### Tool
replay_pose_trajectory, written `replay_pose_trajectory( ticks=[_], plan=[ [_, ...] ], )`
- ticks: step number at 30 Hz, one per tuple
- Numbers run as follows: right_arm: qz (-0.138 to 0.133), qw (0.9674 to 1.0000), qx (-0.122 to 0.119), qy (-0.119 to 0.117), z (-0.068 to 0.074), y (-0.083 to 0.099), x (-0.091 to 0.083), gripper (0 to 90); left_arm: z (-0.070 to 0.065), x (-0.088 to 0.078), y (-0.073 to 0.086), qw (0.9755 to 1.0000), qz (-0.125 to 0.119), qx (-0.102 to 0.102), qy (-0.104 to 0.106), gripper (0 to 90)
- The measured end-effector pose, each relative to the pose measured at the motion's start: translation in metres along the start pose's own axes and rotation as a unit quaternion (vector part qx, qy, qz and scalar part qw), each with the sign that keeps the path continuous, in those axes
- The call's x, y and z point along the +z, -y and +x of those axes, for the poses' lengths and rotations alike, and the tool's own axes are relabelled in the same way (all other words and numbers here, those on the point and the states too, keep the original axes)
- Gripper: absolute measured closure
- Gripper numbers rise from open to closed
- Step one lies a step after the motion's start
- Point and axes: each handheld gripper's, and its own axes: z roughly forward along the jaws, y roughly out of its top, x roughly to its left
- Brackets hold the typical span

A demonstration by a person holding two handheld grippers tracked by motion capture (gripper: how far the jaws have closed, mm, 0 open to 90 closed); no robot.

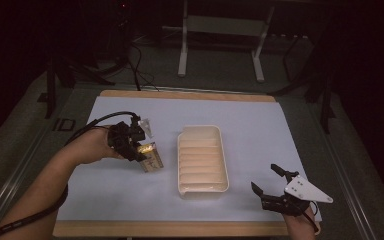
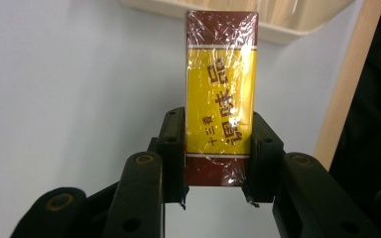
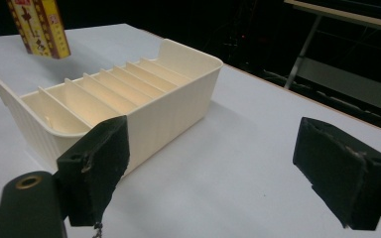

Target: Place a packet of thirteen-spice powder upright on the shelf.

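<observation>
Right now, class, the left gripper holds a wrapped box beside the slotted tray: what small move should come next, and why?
Probably carry the box sideways until it hangs over the slotted tray. The left gripper is shut on it, holding it lifted left of the tray, whose slots look empty. The right gripper rests open near the tray's near right corner and holds nothing.

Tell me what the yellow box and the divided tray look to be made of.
Yellow box: probably card under clear film wrap; the crinkled film glints. Divided tray: looks like moulded cream plastic, matte to slightly glossy, with thin even partitions, ribbed end wall and rounded corners.
</observation>
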Motion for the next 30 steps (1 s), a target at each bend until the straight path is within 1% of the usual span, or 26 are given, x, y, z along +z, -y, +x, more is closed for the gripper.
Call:
replay_pose_trajectory(
  ticks=[2,3,5,6,7,8,11,12,13,15,18,19,20,21,22,24,25,26,27,28,29,30],
  plan=[
    [-0.002,1.0000,0.000,0.000,0.001,0.000,0.000,14.5,-0.003,-0.006,-0.004,1.0000,-0.007,0.004,-0.002,67.4],
    [-0.002,1.0000,-0.001,0.000,0.001,-0.001,0.000,14.5,-0.003,-0.008,-0.005,0.9999,-0.009,0.003,0.004,67.4],
    [-0.002,1.0000,-0.001,0.000,0.001,-0.001,-0.001,14.5,-0.004,-0.012,-0.008,0.9998,-0.017,0.009,0.001,67.5],
    [-0.002,1.0000,-0.001,0.000,0.001,-0.001,-0.001,14.5,-0.004,-0.012,-0.008,0.9998,-0.017,0.009,0.001,67.4],
    [-0.002,1.0000,0.000,0.000,0.001,-0.001,0.000,14.5,-0.006,-0.016,-0.011,0.9996,-0.025,0.017,-0.001,67.4],
    [-0.002,1.0000,0.000,-0.001,0.001,-0.001,0.000,14.5,-0.006,-0.016,-0.011,0.9996,-0.025,0.017,-0.001,67.5],
    [-0.001,1.0000,0.000,-0.001,0.001,-0.001,0.000,14.5,-0.008,-0.024,-0.019,0.9991,-0.039,0.017,-0.005,67.5],
    [-0.001,1.0000,0.000,-0.001,0.001,-0.001,0.000,14.5,-0.008,-0.024,-0.019,0.9991,-0.039,0.017,-0.005,67.5],
    [-0.001,1.0000,-0.002,-0.001,0.001,-0.001,0.000,14.5,-0.008,-0.026,-0.021,0.9988,-0.045,0.017,-0.008,67.5],
    [0.000,1.0000,-0.001,-0.001,0.001,0.000,0.000,14.5,-0.010,-0.028,-0.026,0.9986,-0.046,0.025,-0.009,67.6],
    [0.001,1.0000,-0.002,-0.002,0.001,-0.001,0.001,14.5,-0.011,-0.031,-0.033,0.9980,-0.054,0.031,-0.010,67.6],
    [0.000,1.0000,-0.003,-0.002,0.001,-0.001,0.001,14.5,-0.010,-0.032,-0.035,0.9978,-0.058,0.030,-0.006,67.6],
    [0.000,1.0000,-0.003,-0.002,0.001,-0.001,0.000,14.5,-0.010,-0.032,-0.038,0.9977,-0.059,0.035,-0.003,67.6],
    [-0.001,1.0000,-0.002,-0.002,0.001,-0.001,0.000,14.5,-0.011,-0.032,-0.040,0.9975,-0.060,0.035,-0.007,67.6],
    [0.000,1.0000,-0.002,-0.002,0.001,0.000,0.001,14.5,-0.012,-0.031,-0.044,0.9972,-0.063,0.042,-0.004,67.6],
    [0.000,1.0000,-0.002,-0.003,0.001,0.000,0.001,14.5,-0.012,-0.031,-0.046,0.9968,-0.067,0.044,-0.006,67.6],
    [0.000,1.0000,-0.002,-0.003,0.001,0.000,0.001,14.5,-0.011,-0.031,-0.048,0.9967,-0.069,0.044,0.002,67.6],
    [0.001,1.0000,-0.002,-0.003,0.001,0.000,0.001,14.5,-0.012,-0.030,-0.050,0.9962,-0.074,0.046,0.000,67.6],
    [0.001,1.0000,-0.002,-0.002,0.001,0.000,0.001,14.5,-0.011,-0.029,-0.055,0.9958,-0.082,0.040,0.007,67.6],
    [0.001,1.0000,-0.002,-0.003,0.001,0.000,0.001,14.5,-0.011,-0.029,-0.055,0.9958,-0.082,0.040,0.007,67.6],
    [0.001,1.0000,-0.002,-0.003,0.001,0.000,0.001,14.5,-0.011,-0.029,-0.057,0.9953,-0.086,0.045,0.002,67.6],
    [0.002,1.0000,-0.003,-0.003,0.001,0.000,0.001,14.5,-0.011,-0.027,-0.060,0.9951,-0.089,0.043,0.003,67.6]
  ],
)
